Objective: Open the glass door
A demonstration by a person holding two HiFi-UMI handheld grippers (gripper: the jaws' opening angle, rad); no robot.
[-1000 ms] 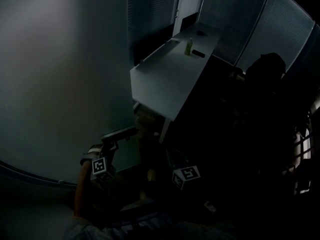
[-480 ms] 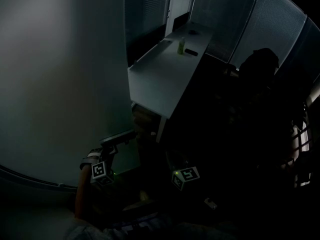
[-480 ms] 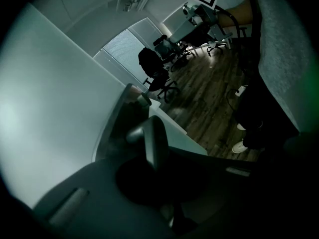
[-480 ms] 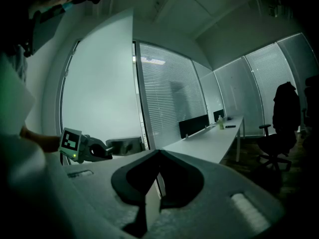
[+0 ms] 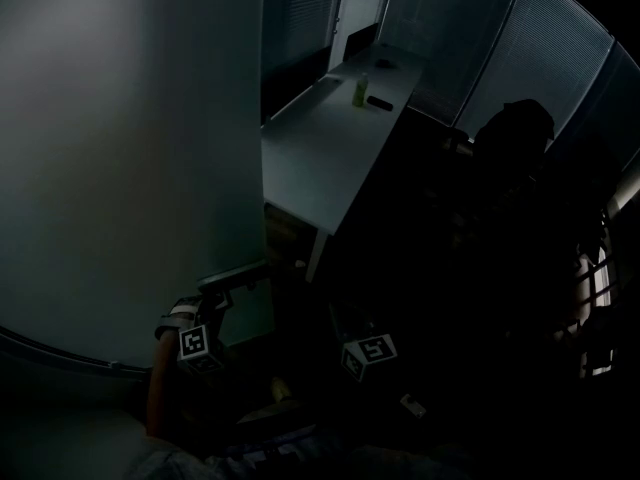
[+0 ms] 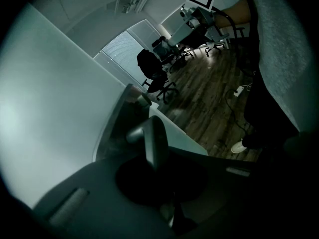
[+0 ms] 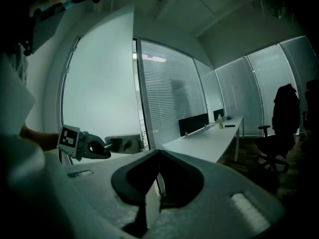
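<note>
Because your left gripper (image 5: 222,293) has its jaws closed right down on the door handle (image 6: 151,141), the step in hand reads as the pull.

- **Glass door** (image 5: 130,168): frosted, at your left, its free edge seemingly already off the frame.
- **Right gripper** (image 7: 158,156): jaws together, holding nothing, apart from the door.
- **Next move:** swing the handle along the door's arc, and keep the grip square so the lever does not slip out. Hold the right gripper out of the door's path.
- **Change from a second ago:** the door's edge now crosses the near corner of the white surface (image 5: 320,158), which showed clear then. Both grippers sit much where they were.
</note>
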